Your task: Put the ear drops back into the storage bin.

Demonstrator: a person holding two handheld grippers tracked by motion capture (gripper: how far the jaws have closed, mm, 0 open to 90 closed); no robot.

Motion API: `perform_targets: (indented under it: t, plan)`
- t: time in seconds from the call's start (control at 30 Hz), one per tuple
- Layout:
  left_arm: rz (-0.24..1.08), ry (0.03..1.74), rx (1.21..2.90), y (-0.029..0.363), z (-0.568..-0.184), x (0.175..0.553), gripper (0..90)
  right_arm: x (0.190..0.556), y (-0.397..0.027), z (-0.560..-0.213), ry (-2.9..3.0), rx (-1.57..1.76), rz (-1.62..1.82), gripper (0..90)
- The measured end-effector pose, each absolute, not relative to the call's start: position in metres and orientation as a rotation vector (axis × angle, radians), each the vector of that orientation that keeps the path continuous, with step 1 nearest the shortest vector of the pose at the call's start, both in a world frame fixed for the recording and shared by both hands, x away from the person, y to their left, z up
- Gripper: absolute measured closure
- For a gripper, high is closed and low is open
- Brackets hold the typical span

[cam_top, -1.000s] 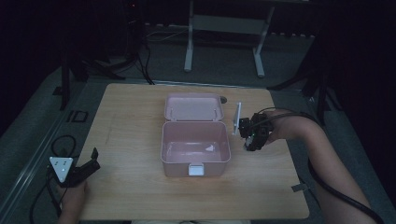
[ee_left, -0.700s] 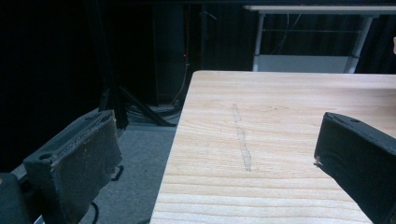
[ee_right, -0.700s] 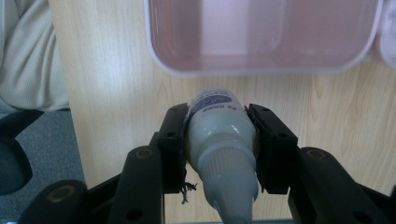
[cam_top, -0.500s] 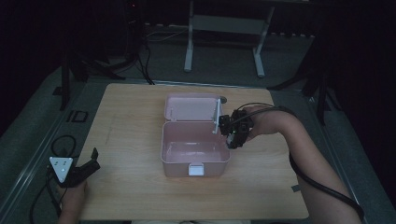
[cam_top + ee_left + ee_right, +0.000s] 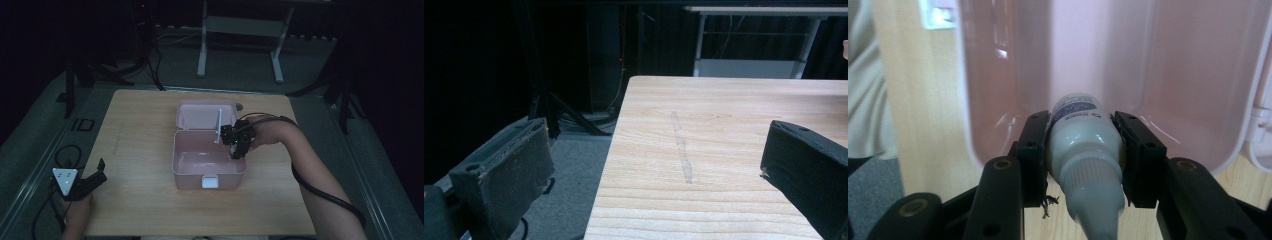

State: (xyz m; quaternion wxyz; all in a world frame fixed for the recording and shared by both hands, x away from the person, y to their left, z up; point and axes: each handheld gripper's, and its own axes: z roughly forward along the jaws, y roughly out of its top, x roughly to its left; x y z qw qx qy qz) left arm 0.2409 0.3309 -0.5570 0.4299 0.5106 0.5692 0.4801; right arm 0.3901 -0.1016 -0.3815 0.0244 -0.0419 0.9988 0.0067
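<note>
Pinched between the pads of the right gripper [image 5: 1083,150]: a small white plastic squeeze bottle [image 5: 1085,150] with a ribbed collar and a blue-printed label, nozzle toward the camera, base pointing into the open pale pink plastic box [image 5: 208,160]. From above, gripper poised over the box's right rim [image 5: 237,142], flat lid [image 5: 205,114] lying open behind, white latch tab [image 5: 209,182] on the front wall. Bottle itself hard to make out there, hidden under the gripper body. Resting at the near left corner of the light wooden table [image 5: 140,150]: left gripper [image 5: 97,172], jaws spread wide around nothing. Surroundings dark; metal stand legs [image 5: 202,55] dimly visible beyond the far edge.
</note>
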Motion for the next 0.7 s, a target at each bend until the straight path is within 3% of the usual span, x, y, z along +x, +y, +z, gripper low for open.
perform_targets:
  t: [0.7]
  plan:
    - [1.198,1.416,1.279,0.331,-0.557,0.241,0.4,0.401,-0.084,-0.447,3.104,-0.136,-0.078,59.7]
